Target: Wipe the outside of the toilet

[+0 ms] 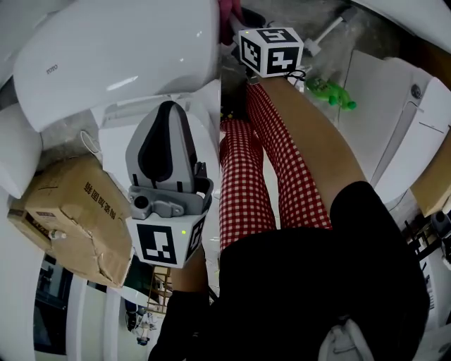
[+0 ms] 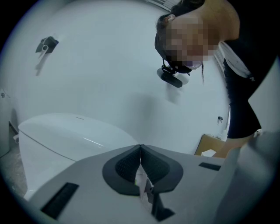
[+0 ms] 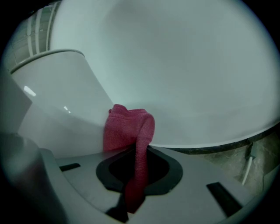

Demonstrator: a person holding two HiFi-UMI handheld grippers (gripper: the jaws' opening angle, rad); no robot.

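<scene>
A white toilet [image 1: 113, 49] fills the upper left of the head view. My right gripper [image 3: 138, 151] is shut on a red cloth [image 3: 129, 124]. The cloth's bunched end lies against the toilet's curved white outer surface [image 3: 183, 78]. In the head view that gripper's marker cube [image 1: 271, 49] is held out far ahead, and a bit of the red cloth [image 1: 229, 14] shows beside the toilet. My left gripper [image 1: 169, 109] is held back, near the body, with its jaws shut and nothing in them. In the left gripper view the left gripper [image 2: 140, 148] points towards the toilet lid [image 2: 65, 133].
A crumpled cardboard box [image 1: 70, 211] sits at the left, by the toilet. A green bottle [image 1: 331, 92] lies on the floor at the upper right. Another white fixture [image 1: 402, 134] stands at the right. The person's red-checked trouser legs [image 1: 246, 176] take up the middle.
</scene>
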